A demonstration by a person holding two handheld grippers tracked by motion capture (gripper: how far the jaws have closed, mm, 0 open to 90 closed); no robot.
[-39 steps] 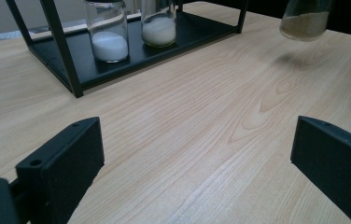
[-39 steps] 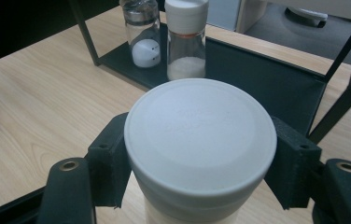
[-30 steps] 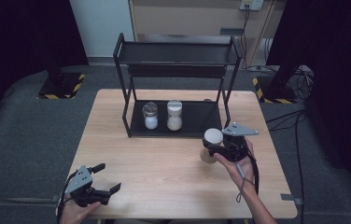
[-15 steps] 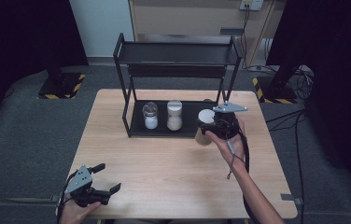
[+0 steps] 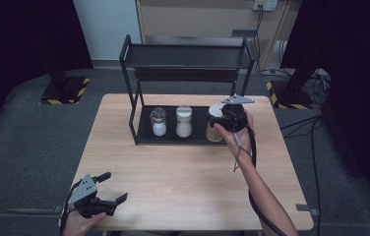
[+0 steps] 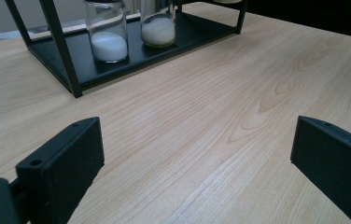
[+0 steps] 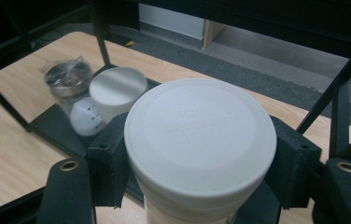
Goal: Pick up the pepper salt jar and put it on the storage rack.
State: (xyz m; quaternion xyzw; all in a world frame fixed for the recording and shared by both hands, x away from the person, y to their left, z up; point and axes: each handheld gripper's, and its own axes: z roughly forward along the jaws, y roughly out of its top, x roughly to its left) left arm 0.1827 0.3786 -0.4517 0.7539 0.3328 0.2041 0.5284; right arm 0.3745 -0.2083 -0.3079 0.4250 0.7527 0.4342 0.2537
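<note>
Since the earlier frames the right gripper [image 5: 221, 118] has carried its white-lidded jar [image 5: 216, 124] from the open tabletop in front of the black rack [image 5: 185, 66] up to the rack's right end, while the left gripper [image 5: 105, 192] has kept to its place at the near left corner of the table [image 5: 188, 182].

Taking the rack as the landmark and reading from left to right: well in front of the rack and off to its left, the left gripper rests low over the wood in the person's left hand [image 5: 77, 223], its jaws spread wide with only bare table between them, as the left gripper view shows. On the rack's bottom shelf, toward its left end, stands a glass jar with a metal lid [image 5: 158, 121], part full of white powder. Just to its right on the same shelf stands a second jar with a white lid [image 5: 183, 121], also holding white powder; the two are near each other but not touching. At the right end of the rack's bottom shelf is the held jar, upright, with the right gripper's jaws clamped on either side just below its white lid [image 7: 200, 133]. Whether its base already sits on the shelf I cannot tell.
</note>
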